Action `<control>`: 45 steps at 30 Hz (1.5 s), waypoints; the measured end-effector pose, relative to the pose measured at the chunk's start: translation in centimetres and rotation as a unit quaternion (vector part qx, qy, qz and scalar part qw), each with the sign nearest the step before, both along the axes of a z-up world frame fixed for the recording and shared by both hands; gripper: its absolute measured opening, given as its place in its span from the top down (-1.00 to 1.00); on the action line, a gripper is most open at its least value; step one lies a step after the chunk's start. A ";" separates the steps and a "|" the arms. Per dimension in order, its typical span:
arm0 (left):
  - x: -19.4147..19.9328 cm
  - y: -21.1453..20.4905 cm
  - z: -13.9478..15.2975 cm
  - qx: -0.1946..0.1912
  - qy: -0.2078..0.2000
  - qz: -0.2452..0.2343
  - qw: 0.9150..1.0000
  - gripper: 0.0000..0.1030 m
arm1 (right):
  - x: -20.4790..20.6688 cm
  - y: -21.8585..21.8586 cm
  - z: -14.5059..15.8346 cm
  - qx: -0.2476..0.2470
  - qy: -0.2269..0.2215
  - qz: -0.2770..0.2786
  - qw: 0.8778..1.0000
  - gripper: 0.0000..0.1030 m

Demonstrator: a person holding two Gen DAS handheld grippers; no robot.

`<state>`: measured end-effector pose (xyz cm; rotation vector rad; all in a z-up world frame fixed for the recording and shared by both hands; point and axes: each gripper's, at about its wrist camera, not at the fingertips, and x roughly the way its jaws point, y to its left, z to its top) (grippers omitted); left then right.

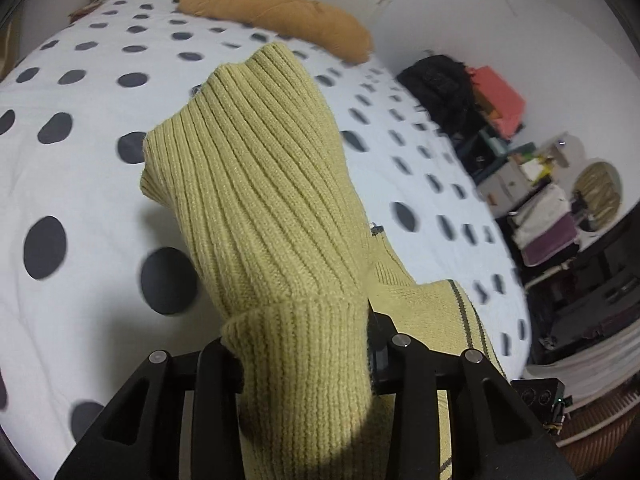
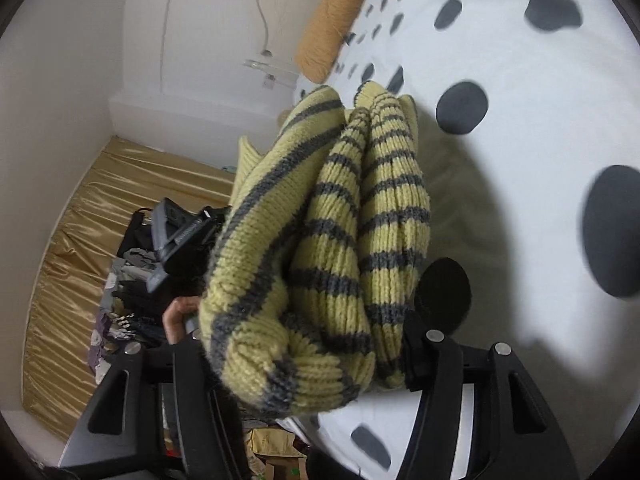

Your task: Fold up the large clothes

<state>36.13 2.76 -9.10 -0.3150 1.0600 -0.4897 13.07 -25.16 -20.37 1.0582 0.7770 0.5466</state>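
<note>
A yellow-green knitted sweater is lifted above the bed in both views. In the left wrist view its plain ribbed part [image 1: 256, 184] stands up from my left gripper [image 1: 304, 356], which is shut on a thick fold of it; a thin dark stripe runs along the piece at the lower right. In the right wrist view the grey-striped part [image 2: 340, 220] is bunched in several folds, and my right gripper [image 2: 304, 356] is shut on that bundle. The knit hides the pads of both grippers.
The bed's white cover with dark dots [image 1: 80, 160] [image 2: 520, 120] lies under the sweater. An orange pillow [image 1: 276, 8] [image 2: 336, 20] lies at its far end. Beside the bed are a black bag [image 1: 436, 84], cluttered shelves [image 1: 520, 176], a gold bed skirt [image 2: 80, 240] and a person's hand [image 2: 176, 316].
</note>
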 end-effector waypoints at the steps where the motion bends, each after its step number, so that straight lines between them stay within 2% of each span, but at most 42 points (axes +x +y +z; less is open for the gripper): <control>1: 1.3 0.2 -1.6 0.018 0.015 0.006 1.000 0.28 | 1.1 0.7 -1.0 -0.016 0.013 -0.002 1.000 -0.16; 3: 3.3 0.1 -5.7 0.071 0.054 0.016 0.996 0.23 | 2.8 1.7 -4.0 -0.054 0.067 -0.009 0.996 -0.16; 4: 3.7 -0.1 -7.1 0.086 0.058 0.019 0.994 0.20 | 3.3 1.8 -5.1 -0.062 0.080 -0.011 0.995 -0.15; 5: 3.8 0.0 -8.0 0.085 0.053 0.023 0.995 0.08 | 3.3 1.9 -5.4 -0.068 0.068 -0.012 0.995 -0.14; 8: 3.5 0.2 -8.0 0.087 0.033 0.028 0.995 -0.07 | 2.6 2.5 -4.3 -0.109 0.051 -0.004 0.993 -0.13; 10: 3.2 0.1 -7.6 0.107 0.022 0.030 0.994 -0.17 | 2.5 2.6 -4.2 -0.102 0.056 -0.001 0.993 -0.14; 14: 1.4 -0.4 -5.3 0.171 -0.014 0.051 0.984 -0.55 | 2.9 2.6 -2.9 -0.113 0.067 -0.003 0.991 -0.24; 17: -2.0 -1.2 -2.2 0.214 -0.056 0.056 0.974 -0.57 | 0.5 1.6 -0.5 -0.158 0.074 -0.024 0.984 -0.40; 20: -6.1 -1.3 0.7 0.217 -0.096 0.064 0.969 -0.63 | -1.5 0.9 2.6 -0.229 0.066 -0.048 0.970 -0.46; 23: -9.8 -1.5 2.8 0.227 -0.128 0.077 0.962 -0.65 | -2.6 1.9 6.9 -0.298 0.018 -0.054 0.953 -0.46; 26: -12.7 -1.4 4.0 0.238 -0.147 0.080 0.957 -0.67 | -2.0 2.8 9.1 -0.289 -0.030 -0.030 0.956 -0.45; 27: -13.5 -1.2 4.1 0.245 -0.151 0.085 0.954 -0.67 | -1.5 3.1 9.3 -0.276 -0.043 -0.020 0.960 -0.35; 28: -14.2 -0.9 4.2 0.256 -0.155 0.091 0.950 -0.68 | -0.9 3.5 9.5 -0.264 -0.050 -0.011 0.963 -0.13; 30: -14.9 -0.2 3.8 0.259 -0.152 0.093 0.949 -0.69 | 0.9 4.4 8.9 -0.232 -0.050 0.017 0.971 0.04; 31: -15.1 0.2 3.5 0.255 -0.145 0.095 0.951 -0.69 | 1.9 4.6 7.9 -0.199 -0.039 0.038 0.978 0.29; 32: -15.3 0.7 3.0 0.253 -0.138 0.099 0.952 -0.69 | 3.4 4.8 6.3 -0.164 -0.018 0.065 0.984 0.35; 33: -15.3 1.0 2.4 0.253 -0.130 0.103 0.953 -0.69 | 4.1 5.0 5.4 -0.163 0.004 0.072 0.984 0.51; 34: -15.3 1.3 1.7 0.253 -0.120 0.104 0.954 -0.69 | 5.0 5.1 3.7 -0.222 0.042 0.059 0.972 1.00; 35: -15.3 1.7 0.8 0.254 -0.109 0.105 0.955 -0.69 | 5.6 4.8 2.2 -0.274 0.057 0.051 0.959 1.00; 38: -15.1 2.4 -1.4 0.255 -0.077 0.105 0.958 -0.69 | 5.1 2.6 1.3 -0.252 0.056 0.052 0.965 1.00; 40: -15.6 3.1 -2.1 0.248 -0.071 0.116 0.959 -0.69 | 4.2 2.1 2.5 -0.275 0.055 0.047 0.959 1.00; 42: -16.6 3.8 -1.9 0.236 -0.072 0.124 0.961 -0.69 | 3.8 2.1 3.9 -0.275 0.050 0.048 0.959 1.00; 45: -18.8 4.5 -1.4 0.194 -0.075 0.115 0.971 -0.69 | 4.2 2.9 6.9 -0.309 0.009 0.042 0.950 0.97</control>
